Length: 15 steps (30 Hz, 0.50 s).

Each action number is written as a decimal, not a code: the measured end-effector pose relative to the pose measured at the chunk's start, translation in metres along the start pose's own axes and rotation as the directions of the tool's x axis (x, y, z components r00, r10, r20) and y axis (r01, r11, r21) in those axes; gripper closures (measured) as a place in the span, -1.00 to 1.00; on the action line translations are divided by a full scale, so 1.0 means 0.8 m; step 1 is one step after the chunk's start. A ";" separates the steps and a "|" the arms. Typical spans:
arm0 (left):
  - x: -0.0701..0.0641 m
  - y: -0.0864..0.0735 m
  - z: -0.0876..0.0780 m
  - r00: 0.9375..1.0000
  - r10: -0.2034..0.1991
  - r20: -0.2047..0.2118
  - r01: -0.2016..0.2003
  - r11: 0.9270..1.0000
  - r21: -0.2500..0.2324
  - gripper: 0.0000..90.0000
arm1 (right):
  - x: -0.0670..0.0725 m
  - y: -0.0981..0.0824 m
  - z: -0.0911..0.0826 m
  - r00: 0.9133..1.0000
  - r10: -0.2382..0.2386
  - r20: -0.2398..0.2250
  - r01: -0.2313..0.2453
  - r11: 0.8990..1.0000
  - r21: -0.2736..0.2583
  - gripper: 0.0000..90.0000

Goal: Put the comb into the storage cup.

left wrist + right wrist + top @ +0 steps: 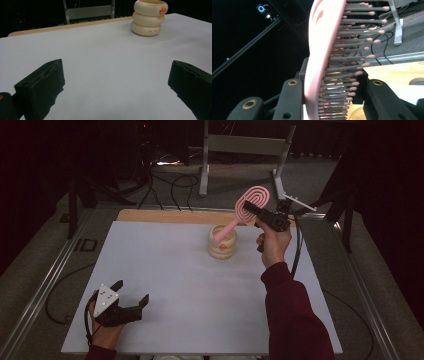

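Brush (251, 203) — pink, held tilted above the table (170, 270), its handle end dipping toward, perhaps into, the cream ringed holder (222, 242) at the far middle. The right gripper (257, 213) pinches the brush head, bristles against one jaw. The left gripper (131, 296) rests at the near left corner — jaws spread, nothing between.
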<state>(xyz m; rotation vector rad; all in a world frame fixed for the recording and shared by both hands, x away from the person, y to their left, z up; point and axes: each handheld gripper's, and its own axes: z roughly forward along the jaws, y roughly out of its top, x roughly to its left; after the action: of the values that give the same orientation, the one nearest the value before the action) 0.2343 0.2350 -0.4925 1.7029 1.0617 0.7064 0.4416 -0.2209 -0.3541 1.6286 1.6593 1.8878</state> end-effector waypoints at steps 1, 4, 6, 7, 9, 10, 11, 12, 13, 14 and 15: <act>0.000 0.000 0.000 1.000 0.000 -0.002 0.000 1.000 -0.002 -0.98 | -0.001 0.000 0.000 1.000 -0.005 0.008 0.005 1.000 0.000 0.42; 0.001 0.000 -0.001 1.000 -0.004 -0.003 0.004 1.000 -0.005 -0.98 | -0.003 0.001 0.001 1.000 -0.010 0.017 0.010 1.000 -0.001 0.42; 0.001 0.000 -0.001 1.000 -0.004 -0.002 0.004 1.000 -0.005 -0.98 | -0.004 0.002 0.001 1.000 -0.003 0.017 0.004 1.000 -0.008 0.42; 0.001 0.000 0.000 1.000 -0.004 -0.001 0.004 1.000 -0.005 -0.98 | -0.004 0.003 0.001 1.000 -0.001 0.017 0.001 1.000 -0.012 0.42; 0.001 0.000 0.000 1.000 -0.004 -0.001 0.004 1.000 -0.004 -0.98 | -0.004 0.002 0.002 1.000 -0.004 0.017 0.004 1.000 -0.012 0.42; 0.001 0.000 0.000 1.000 -0.004 0.000 0.004 1.000 -0.005 -0.98 | -0.004 0.002 0.002 1.000 -0.009 0.021 0.009 1.000 -0.009 0.42; 0.001 0.000 0.000 1.000 -0.004 0.000 0.004 1.000 -0.005 -0.98 | -0.004 0.002 0.003 1.000 -0.010 0.022 0.010 1.000 -0.008 0.42; 0.001 0.000 -0.001 1.000 -0.004 0.000 0.004 1.000 -0.006 -0.98 | -0.004 0.002 0.003 1.000 -0.010 0.022 0.010 1.000 -0.008 0.42; 0.001 0.000 -0.001 1.000 -0.004 -0.001 0.004 1.000 -0.006 -0.98 | -0.004 0.002 0.004 1.000 -0.006 0.021 0.007 1.000 -0.011 0.42; 0.001 -0.001 -0.001 1.000 -0.007 0.000 0.007 1.000 -0.007 -0.98 | -0.004 0.002 0.004 1.000 -0.007 0.021 0.007 1.000 -0.013 0.42; 0.001 -0.001 -0.001 1.000 -0.007 0.000 0.007 1.000 -0.007 -0.98 | -0.004 0.002 0.004 1.000 -0.006 0.023 0.007 1.000 -0.014 0.42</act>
<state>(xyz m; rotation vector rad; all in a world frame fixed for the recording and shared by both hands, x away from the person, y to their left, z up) 0.2340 0.2362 -0.4928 1.6924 1.0627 0.7050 0.4465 -0.2218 -0.3556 1.6311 1.6369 1.8665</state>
